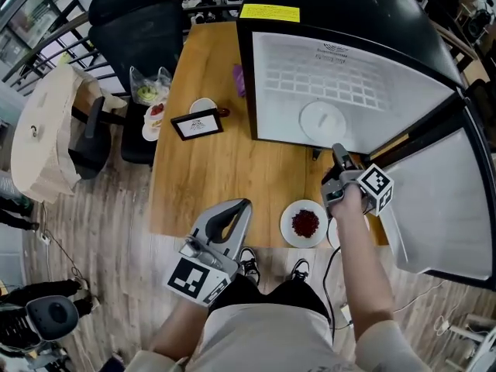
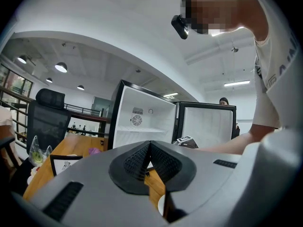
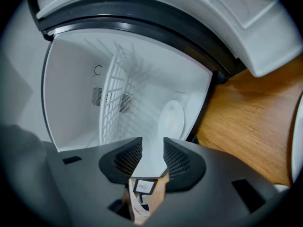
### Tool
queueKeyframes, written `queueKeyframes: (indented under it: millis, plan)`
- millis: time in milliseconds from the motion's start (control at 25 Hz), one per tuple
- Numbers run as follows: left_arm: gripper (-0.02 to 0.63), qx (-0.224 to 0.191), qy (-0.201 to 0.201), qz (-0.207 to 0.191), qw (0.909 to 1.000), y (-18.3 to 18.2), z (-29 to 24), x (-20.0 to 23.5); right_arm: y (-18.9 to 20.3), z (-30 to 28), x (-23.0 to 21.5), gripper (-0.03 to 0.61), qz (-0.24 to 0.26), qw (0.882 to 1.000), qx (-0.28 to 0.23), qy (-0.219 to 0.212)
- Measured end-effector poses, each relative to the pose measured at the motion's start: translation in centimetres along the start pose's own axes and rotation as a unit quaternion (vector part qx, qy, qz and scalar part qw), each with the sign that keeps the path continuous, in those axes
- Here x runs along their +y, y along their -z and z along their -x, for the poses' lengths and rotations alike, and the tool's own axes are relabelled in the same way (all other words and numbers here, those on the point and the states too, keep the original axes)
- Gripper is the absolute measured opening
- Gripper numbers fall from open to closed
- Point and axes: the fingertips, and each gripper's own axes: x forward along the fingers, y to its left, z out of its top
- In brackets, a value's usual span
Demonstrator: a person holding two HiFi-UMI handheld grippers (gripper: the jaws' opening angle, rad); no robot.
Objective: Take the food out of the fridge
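Note:
A small fridge (image 1: 349,76) stands on the wooden table (image 1: 217,169) with its door (image 1: 453,208) swung open to the right. On its floor lies a round white dish (image 1: 323,120), also seen in the right gripper view as a pale disc (image 3: 171,117) beside the wire shelf (image 3: 116,98). My right gripper (image 1: 339,155) is at the fridge's mouth, its jaws (image 3: 152,148) open with nothing between them. A white plate of red food (image 1: 304,223) sits at the table's front edge. My left gripper (image 1: 241,206) hangs over that edge, shut (image 2: 150,144) and empty, facing the fridge (image 2: 142,122).
On the table's far left are a black-framed sign (image 1: 197,124), a small white saucer (image 1: 203,105) and a purple item (image 1: 239,80). A bag with green food (image 1: 149,90) and a plate (image 1: 155,118) sit beside the table. A black chair (image 1: 132,22) stands behind.

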Motion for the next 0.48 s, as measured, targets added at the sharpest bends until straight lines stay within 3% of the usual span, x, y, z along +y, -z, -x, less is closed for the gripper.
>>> queueKeyframes:
  millis: [480]
  plan:
    - [0.006, 0.014, 0.01, 0.015, 0.9997, 1.9, -1.7, 2.7, -1.4, -4.4, -5.5, 0.141, -0.067, 0.996, -0.019, 0.048]
